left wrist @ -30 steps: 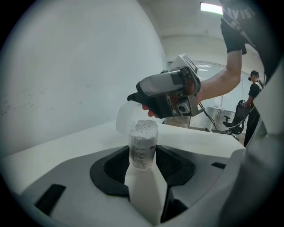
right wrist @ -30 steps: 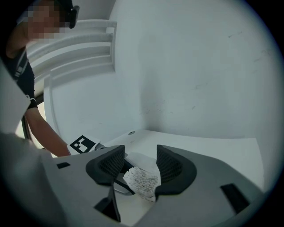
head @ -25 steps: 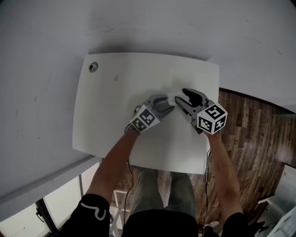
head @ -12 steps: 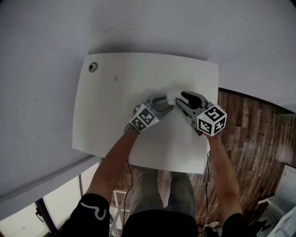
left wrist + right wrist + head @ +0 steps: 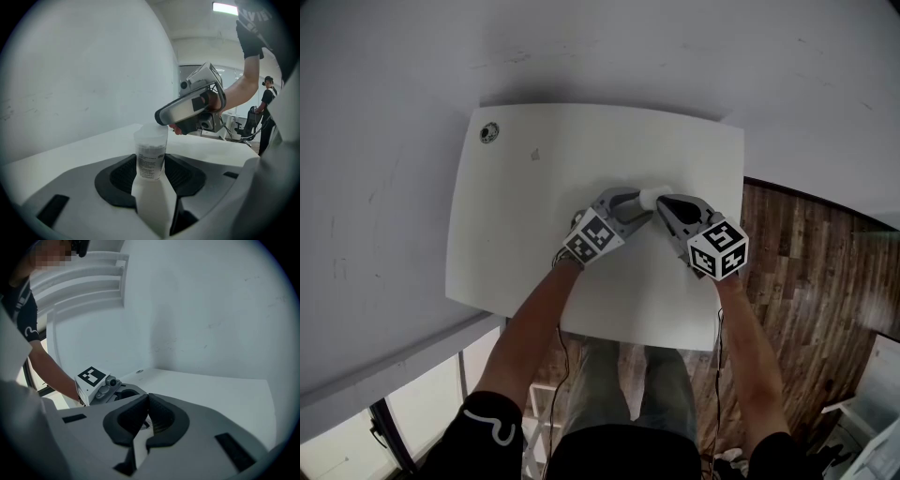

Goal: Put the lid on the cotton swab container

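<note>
Reading from the left: white table [image 5: 520,253], with a small round fitting [image 5: 489,135] set in its far left corner. My left gripper [image 5: 643,208] rests near the table's middle, angled in toward the right. Its jaws stand wide and their dark pads are closed against both sides of the cotton swab container [image 5: 150,157]. Container: clear cylinder with a printed label, upright between those pads. Lid [image 5: 151,133]: translucent, sitting on top of the container; whether it is seated fully I cannot tell. Just to the right, my right gripper [image 5: 662,202] comes in from the opposite side, its tip at the upper right edge of the lid, touching or nearly so. Its jaws have just been closing and the pads now meet, with nothing visible between them. From the right gripper view the left gripper's marker cube [image 5: 91,377] sits ahead and to the left. Wood floor [image 5: 806,272] shows beyond the table's right edge.
</note>
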A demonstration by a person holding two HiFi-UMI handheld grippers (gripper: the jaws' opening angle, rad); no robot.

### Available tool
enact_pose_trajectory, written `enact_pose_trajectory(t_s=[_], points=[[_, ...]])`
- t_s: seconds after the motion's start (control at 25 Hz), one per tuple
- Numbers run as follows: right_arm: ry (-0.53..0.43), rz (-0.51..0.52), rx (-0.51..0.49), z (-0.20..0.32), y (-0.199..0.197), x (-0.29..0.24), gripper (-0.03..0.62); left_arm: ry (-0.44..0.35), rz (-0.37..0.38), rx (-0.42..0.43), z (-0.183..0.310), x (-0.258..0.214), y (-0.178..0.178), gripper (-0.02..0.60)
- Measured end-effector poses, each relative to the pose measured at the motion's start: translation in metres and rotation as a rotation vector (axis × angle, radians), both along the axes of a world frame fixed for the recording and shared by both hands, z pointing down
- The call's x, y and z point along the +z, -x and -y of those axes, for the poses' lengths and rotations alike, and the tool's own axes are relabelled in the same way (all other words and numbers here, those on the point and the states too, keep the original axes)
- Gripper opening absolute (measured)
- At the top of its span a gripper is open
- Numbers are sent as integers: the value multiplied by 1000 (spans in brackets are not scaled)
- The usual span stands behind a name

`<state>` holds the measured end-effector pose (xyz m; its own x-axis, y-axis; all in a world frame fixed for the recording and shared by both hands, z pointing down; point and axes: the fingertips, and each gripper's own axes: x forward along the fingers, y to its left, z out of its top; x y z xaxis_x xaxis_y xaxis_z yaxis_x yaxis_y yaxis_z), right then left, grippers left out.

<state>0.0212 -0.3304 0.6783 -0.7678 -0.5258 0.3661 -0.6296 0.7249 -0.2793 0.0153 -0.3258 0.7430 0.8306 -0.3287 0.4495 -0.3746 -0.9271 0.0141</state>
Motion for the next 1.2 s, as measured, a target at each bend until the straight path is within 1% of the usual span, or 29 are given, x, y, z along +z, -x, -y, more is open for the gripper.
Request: enact_pose_trajectory(t_s=[0.12, 0.32, 0.44, 0.56, 0.76, 0.84, 0.96, 1.04, 1.12, 1.2], points=[[-8, 4, 15, -1, 0, 3, 12, 2, -2, -1, 0, 0, 0, 202], [-59, 7, 30, -2, 1, 3, 12, 0, -3, -1, 0, 0, 1, 202], [-81, -16, 43, -1, 1, 4, 11, 0, -2, -1, 0, 0, 0, 202], [-84, -46, 46, -3, 3, 5, 11, 1, -1, 0, -1, 1, 1, 202], [-85, -41, 33, -3, 2, 5, 11, 0, -1, 1, 0, 0, 1, 202], [-85, -44, 42, -3, 3, 6, 11, 13, -4, 2, 0, 1, 1, 204], [-48, -27, 76, -1, 3, 7, 11, 59, -12, -25, -2, 0, 7, 204], [-17, -26, 99, -1, 3, 8, 11, 76, -15, -53, -7, -5, 12, 204], [32, -23, 118, -2, 2, 9, 11, 96, -42, -100, -12, -13, 19, 204], [69, 3, 154, 0, -2, 5, 12, 125, -75, -158, -16, -25, 27, 201]])
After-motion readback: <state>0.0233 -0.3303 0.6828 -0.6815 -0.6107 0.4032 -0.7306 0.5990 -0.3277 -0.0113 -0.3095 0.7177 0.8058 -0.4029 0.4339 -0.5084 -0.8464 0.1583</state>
